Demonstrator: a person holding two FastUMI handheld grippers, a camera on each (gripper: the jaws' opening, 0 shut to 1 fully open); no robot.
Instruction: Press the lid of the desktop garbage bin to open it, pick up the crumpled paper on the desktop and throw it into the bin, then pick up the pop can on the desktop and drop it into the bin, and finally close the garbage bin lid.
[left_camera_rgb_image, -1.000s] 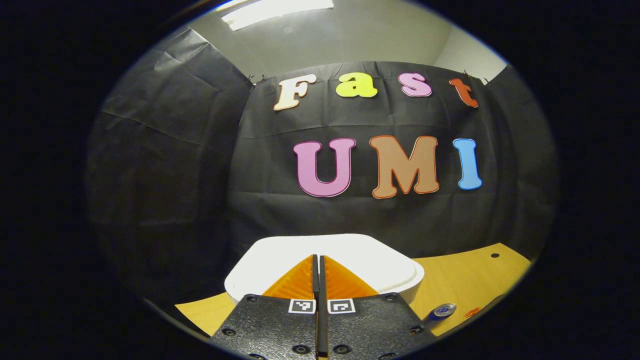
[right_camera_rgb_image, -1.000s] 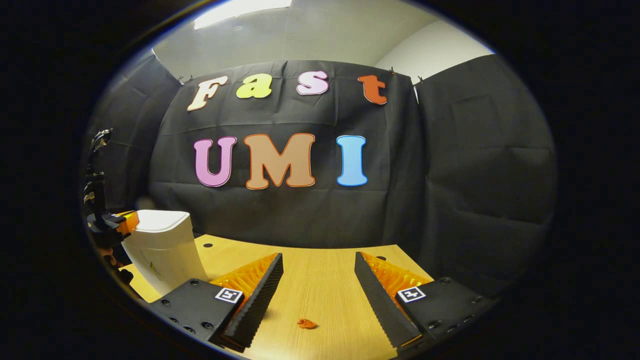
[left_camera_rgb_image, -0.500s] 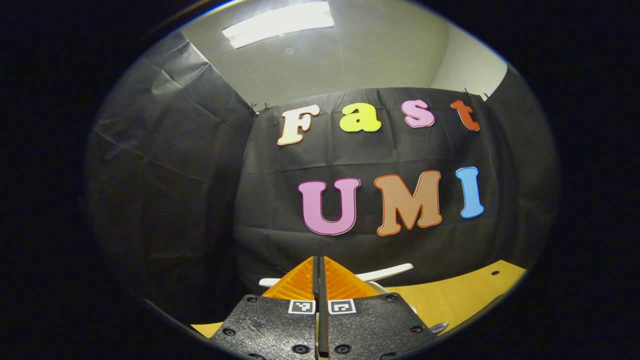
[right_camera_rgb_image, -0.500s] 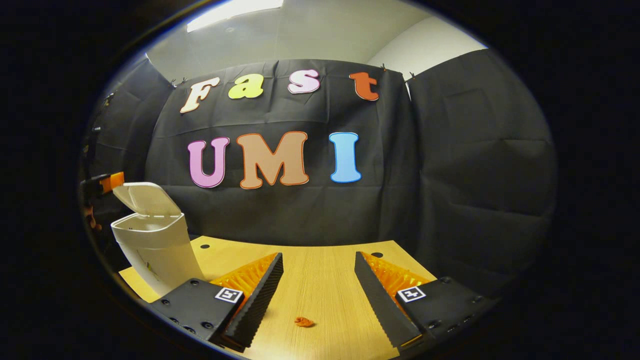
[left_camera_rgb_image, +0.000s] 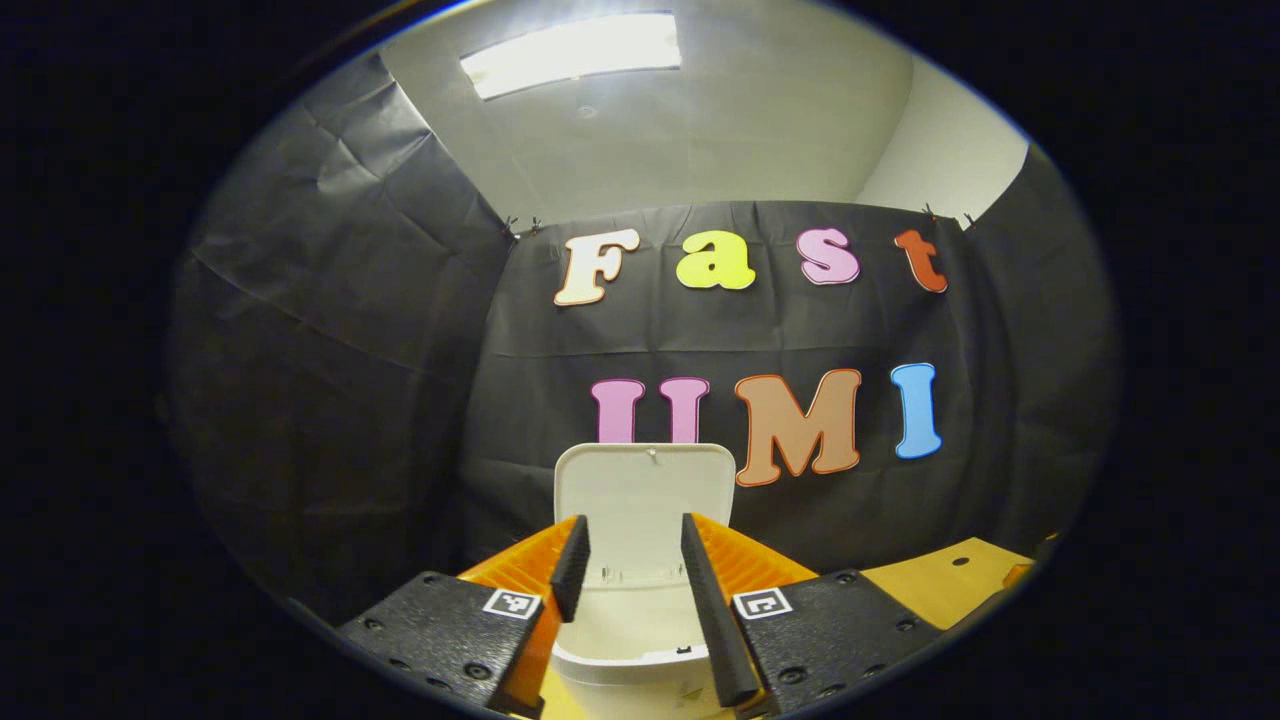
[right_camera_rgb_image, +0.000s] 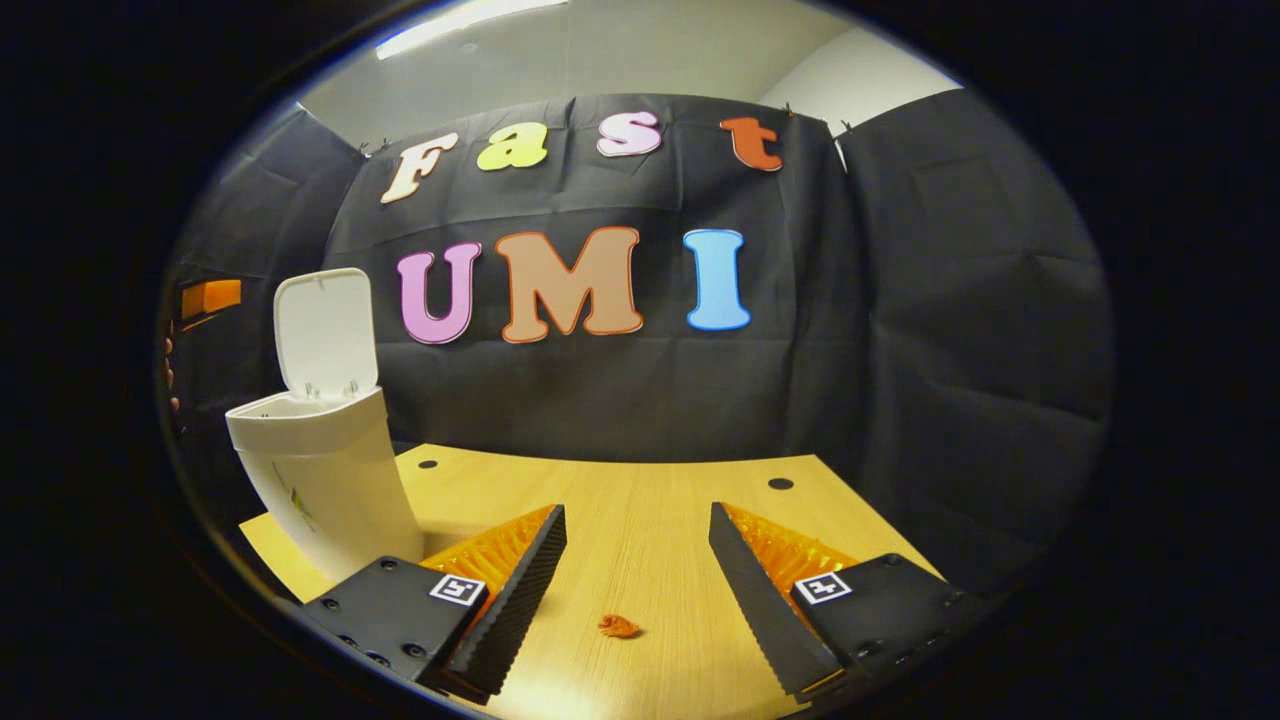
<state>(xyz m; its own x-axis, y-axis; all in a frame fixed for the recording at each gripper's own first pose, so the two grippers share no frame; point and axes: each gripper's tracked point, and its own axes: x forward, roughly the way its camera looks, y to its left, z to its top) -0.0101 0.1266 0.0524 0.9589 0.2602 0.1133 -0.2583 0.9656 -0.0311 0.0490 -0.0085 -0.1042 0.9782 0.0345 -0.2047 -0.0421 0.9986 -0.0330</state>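
A: Where is the bin?
B: In the right gripper view the white garbage bin stands at the left of the frame on the wooden desktop. Its lid is swung up, nearly upright, and the mouth is open. In the left gripper view the same lid rises at lower centre, with the bin's rim under it at the bottom edge.

A: And the paper?
B: A small orange crumpled paper lies on the desktop at bottom centre of the right gripper view, apart from the bin.

A: How do the jaws stand?
B: The left gripper has its jaws spread, and the open bin shows in the gap between them; I cannot tell whether they touch it. The right gripper also has its jaws spread wide, with the paper lying between the fingers in the frame, untouched by either.

A: Anything else?
B: At the far left edge of the right gripper view, an orange piece of the left gripper shows beside the lid.
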